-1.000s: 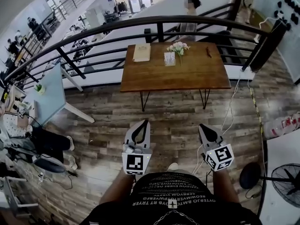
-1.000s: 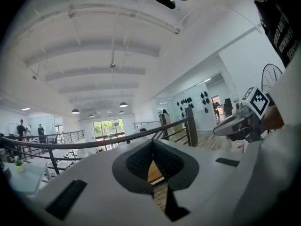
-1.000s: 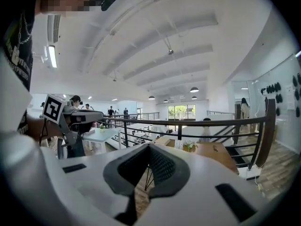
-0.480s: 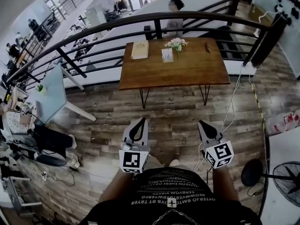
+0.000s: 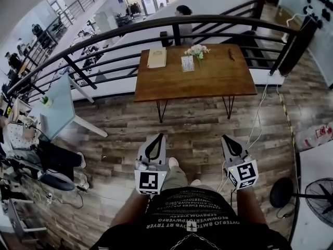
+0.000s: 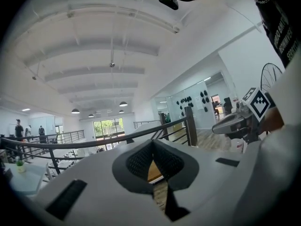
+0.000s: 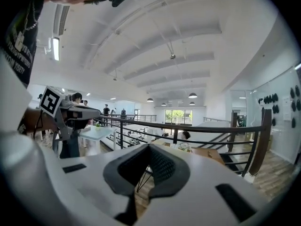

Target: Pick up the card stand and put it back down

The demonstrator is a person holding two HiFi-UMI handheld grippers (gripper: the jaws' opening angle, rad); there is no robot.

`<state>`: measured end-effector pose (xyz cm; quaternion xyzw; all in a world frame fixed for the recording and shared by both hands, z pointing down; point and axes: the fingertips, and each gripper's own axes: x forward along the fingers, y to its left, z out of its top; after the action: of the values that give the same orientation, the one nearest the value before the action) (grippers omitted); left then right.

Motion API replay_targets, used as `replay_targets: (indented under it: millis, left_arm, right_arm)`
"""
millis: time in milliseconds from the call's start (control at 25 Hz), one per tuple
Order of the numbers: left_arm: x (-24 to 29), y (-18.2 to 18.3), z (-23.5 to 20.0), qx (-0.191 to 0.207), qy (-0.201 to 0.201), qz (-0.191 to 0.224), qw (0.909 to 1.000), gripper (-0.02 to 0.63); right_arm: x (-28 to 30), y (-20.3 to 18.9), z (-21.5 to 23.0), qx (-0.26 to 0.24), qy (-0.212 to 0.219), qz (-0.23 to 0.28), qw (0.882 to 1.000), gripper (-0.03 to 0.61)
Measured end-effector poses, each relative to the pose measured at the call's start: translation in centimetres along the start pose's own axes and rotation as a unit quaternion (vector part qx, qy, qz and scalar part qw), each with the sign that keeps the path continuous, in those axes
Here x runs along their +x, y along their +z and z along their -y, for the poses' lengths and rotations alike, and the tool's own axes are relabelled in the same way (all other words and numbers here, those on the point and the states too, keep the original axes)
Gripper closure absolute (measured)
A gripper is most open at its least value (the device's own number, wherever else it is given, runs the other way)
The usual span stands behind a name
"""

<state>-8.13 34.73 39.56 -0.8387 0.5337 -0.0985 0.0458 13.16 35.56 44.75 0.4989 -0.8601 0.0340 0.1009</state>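
Presently we log the wooden worktop (image 5: 218, 82) ahead. Our left gripper (image 5: 157, 137) and right gripper (image 5: 225, 138) hang over the floor (image 5: 197, 124), fingers clenched on nothing. The card stand (image 5: 188, 64) stands upright on the worktop's far side, just beside the flowers (image 5: 197, 51).

I hold the left tool (image 5: 155, 138) and right tool (image 5: 228, 139) forward, side by side. Both seem closed and empty.

one surface (image 5: 208, 82) bears one card stand (image 5: 188, 64), one notebook (image 5: 157, 58), one bunch of flowers (image 5: 197, 51) and one small dark thing (image 5: 231, 54); two claws: left claw (image 5: 156, 136), right claw (image 5: 227, 138).
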Motion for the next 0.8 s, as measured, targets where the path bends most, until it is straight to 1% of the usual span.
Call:
replay_targets:
  millis: [240,440,800]
  left_arm:
    - [0.4,-0.3,-2.1,-0.01,0.009,0.002,0.9999,0.591]
    - [1.1,-0.8,-3.5,-0.014,0.01,0.0,0.9998,0.591]
    - [4.6,-1.6,-6.0,-0.022,0.003,-0.012,0.9997,0.591]
  right_arm:
    - [1.5,0.9,-1.1,-0.017,0.012,-0.003,1.0,0.564]
    - [3.1,1.4,-1.2,-0.016,0.014,-0.004,1.0,0.564]
    - [6.9,1.6,0.0,-0.005,0.013,-0.019,1.0,0.565]
